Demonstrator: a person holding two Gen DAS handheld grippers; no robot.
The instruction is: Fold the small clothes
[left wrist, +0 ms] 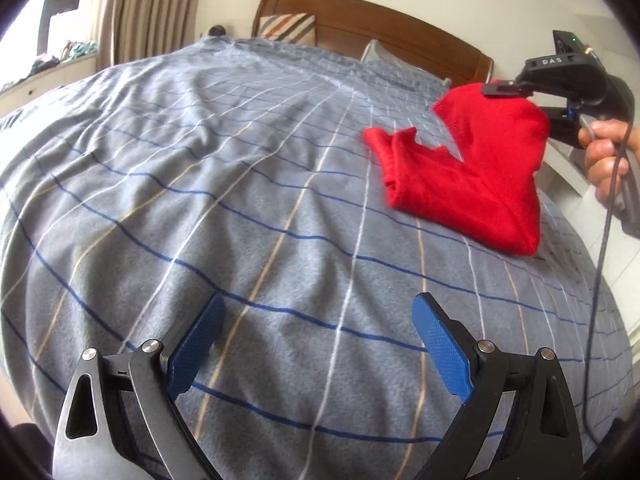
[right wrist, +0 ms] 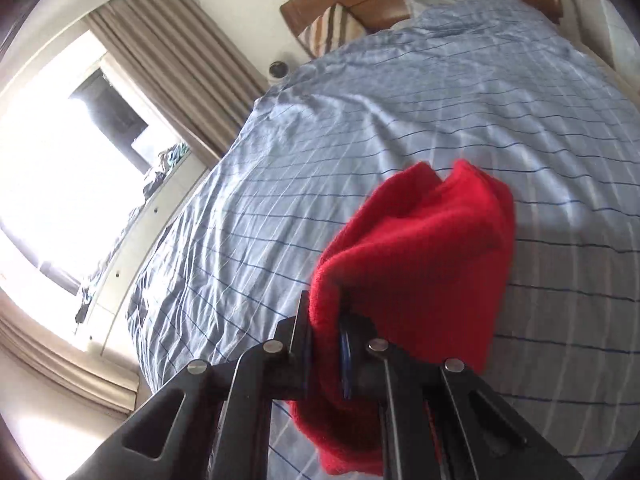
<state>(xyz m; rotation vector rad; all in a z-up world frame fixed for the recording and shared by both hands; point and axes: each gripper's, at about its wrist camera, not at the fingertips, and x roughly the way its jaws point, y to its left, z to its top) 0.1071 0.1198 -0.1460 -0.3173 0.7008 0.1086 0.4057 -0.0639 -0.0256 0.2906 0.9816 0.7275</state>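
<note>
Covering nearly the whole of both views, a bed (left wrist: 240,200) is spread with a grey-blue blanket (left wrist: 168,128) crossed by dark blue, white and tan lines; the cloth is lightly rumpled toward the far end. A brown wooden headboard (left wrist: 360,20) is seen at the far side, with a striped cushion (left wrist: 288,27) leaned against it and a pale pillow (left wrist: 378,51) just to its right. Beige curtains (left wrist: 152,8) are hung at the far left beside a bright window (right wrist: 52,152), and a low white ledge (left wrist: 40,80) under the window is littered with small things too blurred to name. A small dark round object (left wrist: 217,31) is seen at the far left corner of the bed; what it is cannot be told.

Nothing is found lying between the near grippers and the garment; the blanket in front is bare.

A red knitted garment (left wrist: 472,168) is placed on the right side of the bed, partly doubled over. Its lower part is rested on the blanket, while its far upper edge is lifted off the bed. The knit is thick and soft, with a ragged-looking edge at its left end.

That raised edge is pinched by the right gripper (right wrist: 326,344), whose jaws are closed on the fabric; it is held by a hand (left wrist: 606,160) at the right edge, with a dark cable trailed below.

The left gripper (left wrist: 320,344) is held low over the near blanket, its blue pads (left wrist: 440,344) spread wide with nothing between them.
</note>
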